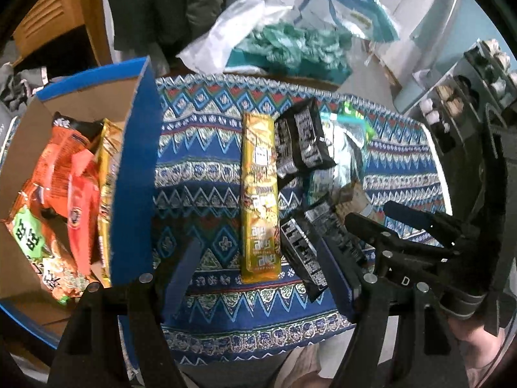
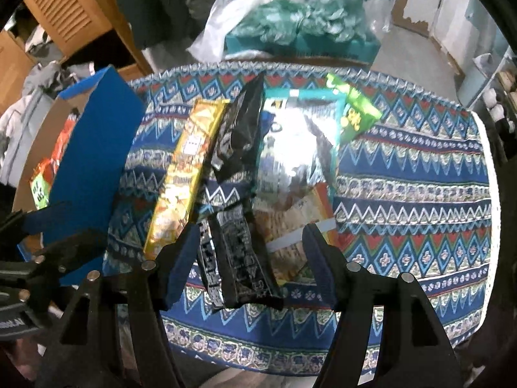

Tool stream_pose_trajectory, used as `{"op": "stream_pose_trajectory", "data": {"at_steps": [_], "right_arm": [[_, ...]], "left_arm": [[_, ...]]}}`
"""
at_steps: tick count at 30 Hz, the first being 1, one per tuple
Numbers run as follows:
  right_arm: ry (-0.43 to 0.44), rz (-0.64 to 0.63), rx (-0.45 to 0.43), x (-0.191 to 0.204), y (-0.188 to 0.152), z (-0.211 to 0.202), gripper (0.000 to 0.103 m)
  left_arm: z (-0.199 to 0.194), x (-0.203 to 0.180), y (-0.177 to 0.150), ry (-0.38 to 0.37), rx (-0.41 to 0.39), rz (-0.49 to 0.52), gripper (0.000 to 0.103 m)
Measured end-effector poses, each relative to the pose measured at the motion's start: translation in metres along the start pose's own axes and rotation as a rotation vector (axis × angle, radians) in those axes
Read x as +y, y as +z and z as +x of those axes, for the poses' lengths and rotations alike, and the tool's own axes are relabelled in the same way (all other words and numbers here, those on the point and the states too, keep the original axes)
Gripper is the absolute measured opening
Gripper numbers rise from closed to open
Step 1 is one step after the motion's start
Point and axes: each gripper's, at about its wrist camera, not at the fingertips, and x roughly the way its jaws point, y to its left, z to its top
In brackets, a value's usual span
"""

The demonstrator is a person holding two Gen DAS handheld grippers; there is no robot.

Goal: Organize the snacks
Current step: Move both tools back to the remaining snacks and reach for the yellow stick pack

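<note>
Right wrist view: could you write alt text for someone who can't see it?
An open right gripper hovers over a black snack packet on a blue patterned tablecloth. Beside it lie a long gold packet, another black packet, a silver bag and a small green packet. A blue cardboard box holding snacks stands at left.

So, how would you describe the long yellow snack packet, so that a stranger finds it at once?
Start at the blue cardboard box on the left of the patterned tablecloth. The first packet to its right, lying flat on the cloth, is the long yellow packet. It is golden and narrow, longer than the black packets beside it.
</note>
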Motion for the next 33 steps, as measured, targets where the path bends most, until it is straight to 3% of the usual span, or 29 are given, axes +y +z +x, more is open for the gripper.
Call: {"op": "stream_pose_trajectory", "data": {"at_steps": [19,22,28,31,33], "right_arm": [[-0.013,-0.059,0.058,0.001,-0.004,0.044,0.067],[-0.012,-0.078,0.056,0.006,-0.003,0.044,0.057],[0.013,-0.08,0.072,0.005,-0.005,0.044,0.054],[0.017,-0.069,0.082,-0.001,-0.006,0.047,0.039],[0.034,-0.015,0.072,-0.012,-0.007,0.042,0.038]], "left_arm": [[0.048,0.008,-0.012,0.03,0.096,-0.019,0.076],[0.053,0.009,-0.012,0.042,0.102,-0.018,0.076],[0.064,0.009,-0.008,0.049,0.113,-0.024,0.076],[0.067,0.009,-0.005,0.049,0.118,-0.029,0.076],[0.068,0.01,-0.003,0.05,0.115,-0.033,0.076]]}}
